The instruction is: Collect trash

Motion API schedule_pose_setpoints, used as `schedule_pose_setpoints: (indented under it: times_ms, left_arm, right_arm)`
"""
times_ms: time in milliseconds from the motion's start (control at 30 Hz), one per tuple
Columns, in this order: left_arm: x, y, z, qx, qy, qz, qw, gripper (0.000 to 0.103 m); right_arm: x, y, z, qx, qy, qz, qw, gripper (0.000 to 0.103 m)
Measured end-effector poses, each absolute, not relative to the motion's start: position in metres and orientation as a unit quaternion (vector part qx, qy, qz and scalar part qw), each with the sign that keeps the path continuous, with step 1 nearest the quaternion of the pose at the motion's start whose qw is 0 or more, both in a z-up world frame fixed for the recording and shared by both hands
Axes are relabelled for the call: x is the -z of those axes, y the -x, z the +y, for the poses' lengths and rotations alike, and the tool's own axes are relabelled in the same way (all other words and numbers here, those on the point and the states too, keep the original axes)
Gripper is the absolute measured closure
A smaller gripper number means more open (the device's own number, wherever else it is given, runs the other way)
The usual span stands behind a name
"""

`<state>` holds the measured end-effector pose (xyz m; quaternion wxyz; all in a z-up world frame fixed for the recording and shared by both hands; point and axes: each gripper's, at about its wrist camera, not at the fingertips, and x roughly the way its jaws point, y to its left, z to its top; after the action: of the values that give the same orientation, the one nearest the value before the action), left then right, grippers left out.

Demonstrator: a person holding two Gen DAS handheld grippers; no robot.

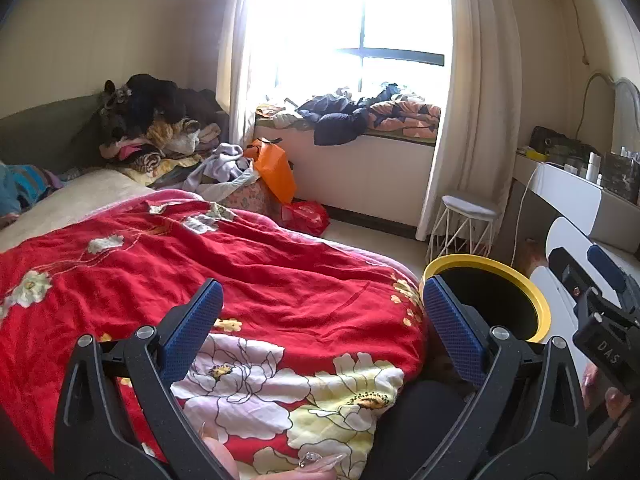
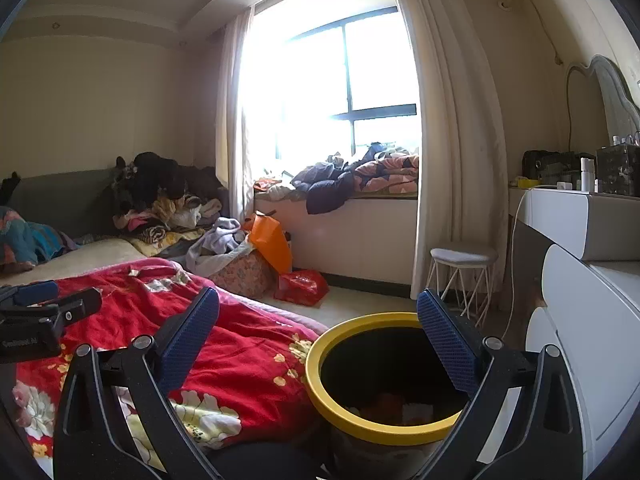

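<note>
A round trash bin with a yellow rim (image 2: 320,396) stands on the floor beside the bed; orange and white scraps (image 2: 404,406) lie at its bottom. It also shows in the left wrist view (image 1: 536,300). My right gripper (image 2: 318,334) is open and empty, held just above and in front of the bin's mouth. My left gripper (image 1: 322,320) is open and empty over the red floral quilt (image 1: 200,256). Small pale scraps (image 1: 158,209) lie on the quilt's far end.
The bed fills the left, with piled clothes (image 1: 160,128) at its far corner. An orange bag (image 1: 274,170) and red bag (image 1: 306,216) sit by the window seat. A white stool (image 2: 464,276) and white dresser (image 2: 592,320) stand at right.
</note>
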<state>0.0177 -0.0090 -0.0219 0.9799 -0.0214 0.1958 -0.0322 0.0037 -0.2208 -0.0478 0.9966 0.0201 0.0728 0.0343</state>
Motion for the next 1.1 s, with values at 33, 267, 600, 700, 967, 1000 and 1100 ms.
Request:
schedule_pose_setpoints:
  times_ms: [33,267,600,700,967,1000,1100]
  left_arm:
    - [0.0224,-0.0180,-0.0092,0.032,0.022,0.196,0.980,0.011]
    - [0.0222,-0.0180,-0.0095,0.032,0.022,0.196,0.980,0.011]
    - [0.0225,-0.0177,-0.0095,0.032,0.023,0.196,0.980,0.011]
    - [0.0223,-0.0176,-0.0096,0.031,0.023,0.196,0.980,0.011]
    - [0.0225,-0.0178,-0.0097,0.032,0.023,0.196,0.980,0.011]
    - [0.0222,-0.0176,-0.0098,0.032,0.023,0.196,0.980,0.011]
    - [0.0223,-0.0178,-0.0096,0.033,0.023,0.196,0.980,0.011]
  right_arm:
    - [0.0482,-0.0044,-0.2208,-0.034,-0.020,0.075,0.996,0.006]
    - [0.0485,-0.0034,-0.2209,-0.034,-0.021,0.072,0.997,0.006]
    - [0.0489,-0.0028,-0.2217,-0.032,-0.022,0.072,0.997,0.006]
    - [0.0488,-0.0029,-0.2219,-0.033,-0.022,0.072,0.997,0.006]
    - [0.0481,-0.0023,-0.2220,-0.032,-0.022,0.073,0.997,0.006]
    - [0.0476,-0.0022,-0.2219,-0.031,-0.023,0.073,0.997,0.006]
    - [0.0470,-0.0018,-0.2226,-0.031,-0.024,0.073,0.997,0.006]
